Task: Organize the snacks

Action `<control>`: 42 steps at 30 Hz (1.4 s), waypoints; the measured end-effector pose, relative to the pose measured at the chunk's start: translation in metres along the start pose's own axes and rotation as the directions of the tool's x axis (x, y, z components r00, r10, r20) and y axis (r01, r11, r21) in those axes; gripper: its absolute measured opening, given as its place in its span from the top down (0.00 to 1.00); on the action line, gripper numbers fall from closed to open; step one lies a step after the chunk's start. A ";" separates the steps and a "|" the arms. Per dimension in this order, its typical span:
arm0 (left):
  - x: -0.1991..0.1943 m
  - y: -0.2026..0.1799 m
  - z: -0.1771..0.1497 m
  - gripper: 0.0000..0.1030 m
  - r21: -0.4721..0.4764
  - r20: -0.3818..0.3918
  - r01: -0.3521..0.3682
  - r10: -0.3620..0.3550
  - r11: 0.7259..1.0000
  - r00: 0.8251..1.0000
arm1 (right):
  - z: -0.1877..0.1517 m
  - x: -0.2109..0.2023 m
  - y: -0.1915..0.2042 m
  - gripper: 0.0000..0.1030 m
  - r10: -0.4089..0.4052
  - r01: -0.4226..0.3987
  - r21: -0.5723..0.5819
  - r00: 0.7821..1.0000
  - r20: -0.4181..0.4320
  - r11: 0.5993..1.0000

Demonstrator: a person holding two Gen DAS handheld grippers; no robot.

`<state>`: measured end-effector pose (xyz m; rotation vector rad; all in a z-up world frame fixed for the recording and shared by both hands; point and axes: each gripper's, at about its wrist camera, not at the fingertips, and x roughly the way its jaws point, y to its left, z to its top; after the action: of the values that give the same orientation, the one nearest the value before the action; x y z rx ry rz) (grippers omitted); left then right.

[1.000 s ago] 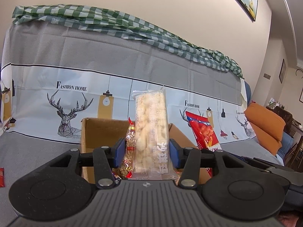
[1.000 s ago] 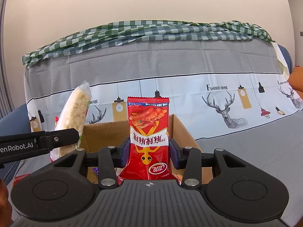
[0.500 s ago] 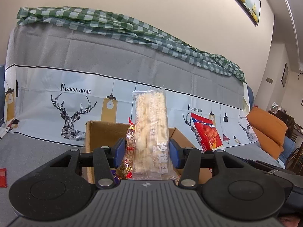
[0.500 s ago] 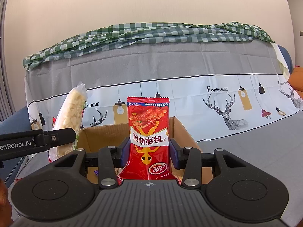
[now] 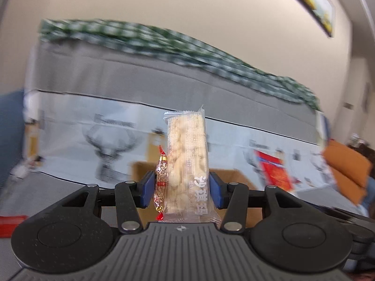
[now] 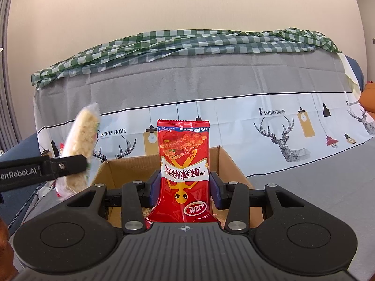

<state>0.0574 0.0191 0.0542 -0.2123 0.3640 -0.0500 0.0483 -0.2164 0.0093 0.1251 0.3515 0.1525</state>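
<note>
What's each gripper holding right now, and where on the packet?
Left gripper pinches a clear rice-crisp bar packet and a small peanut packet near their lower ends. Right gripper pinches the red snack bag below mid-height.

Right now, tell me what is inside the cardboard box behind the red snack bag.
Only bare brown inner walls of the cardboard box show. The red snack bag, clamped upright in the right gripper, and the gripper body cover its floor, so any contents cannot be seen.

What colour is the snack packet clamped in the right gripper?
Red, with a white band of lettering and a yellow figure: the red snack packet shows best in the right wrist view.
</note>
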 end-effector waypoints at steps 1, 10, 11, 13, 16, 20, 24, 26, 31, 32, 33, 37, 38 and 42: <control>0.000 0.007 0.002 0.48 -0.003 0.002 -0.049 0.049 0.999 0.999 | 0.000 0.000 0.000 0.57 0.003 -0.003 -0.002 1.000 0.001 1.000; 0.041 0.162 -0.034 0.48 -0.105 -0.471 -0.565 0.459 0.819 0.753 | 0.002 0.002 0.002 0.57 0.027 -0.027 0.004 1.000 -0.002 1.000; 0.044 0.173 -0.042 0.48 -0.095 -0.521 -0.582 0.458 0.807 0.720 | 0.002 0.003 0.002 0.57 0.031 -0.031 0.004 1.000 -0.003 1.000; 0.047 0.187 -0.051 0.48 -0.069 -0.561 -0.602 0.468 0.795 0.683 | 0.002 0.003 0.004 0.57 0.038 -0.038 0.005 0.999 -0.004 0.999; 0.043 0.176 -0.043 0.41 0.041 -0.477 -0.608 0.550 0.793 0.685 | 0.002 0.004 0.006 0.57 0.047 -0.047 0.008 0.999 -0.009 0.999; 0.052 0.155 -0.047 0.43 0.142 -0.463 -0.547 0.544 0.825 0.700 | 0.002 0.004 0.009 0.57 0.053 -0.052 0.005 0.999 -0.008 0.999; 0.065 0.162 -0.063 0.53 0.126 -0.570 -0.558 0.521 0.820 0.635 | 0.001 0.005 0.009 0.57 0.052 -0.052 0.003 0.998 -0.016 0.999; 0.066 0.164 -0.062 0.54 0.110 -0.578 -0.570 0.519 0.814 0.630 | 0.001 0.005 0.008 0.57 0.053 -0.053 0.003 0.998 -0.021 0.999; 0.069 0.172 -0.073 0.61 0.028 -0.656 -0.572 0.446 0.820 0.608 | 0.001 0.007 0.008 0.56 0.052 -0.052 0.004 0.998 -0.029 0.999; 0.067 0.172 -0.072 0.61 0.012 -0.654 -0.568 0.436 0.823 0.618 | 0.001 0.007 0.009 0.57 0.054 -0.054 0.004 0.998 -0.030 0.999; 0.066 0.169 -0.071 0.61 0.010 -0.644 -0.566 0.438 0.825 0.628 | 0.001 0.007 0.009 0.56 0.056 -0.056 0.003 0.998 -0.029 0.998; 0.049 0.154 -0.043 0.62 -0.044 -0.494 -0.539 0.451 0.841 0.744 | 0.002 0.007 0.010 0.56 0.058 -0.058 -0.002 0.998 -0.025 0.998; 0.041 0.147 -0.033 0.62 -0.058 -0.440 -0.520 0.446 0.852 0.779 | 0.002 0.007 0.010 0.56 0.058 -0.058 -0.001 0.998 -0.025 0.998; 0.018 0.117 -0.007 0.62 -0.108 -0.263 -0.415 0.376 0.904 0.888 | 0.002 0.006 0.008 0.56 0.052 -0.052 -0.005 0.998 -0.022 0.999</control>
<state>0.0733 0.1304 0.0163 -0.2896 0.6464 0.3650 0.0536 -0.2077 0.0104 0.1268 0.3702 0.2062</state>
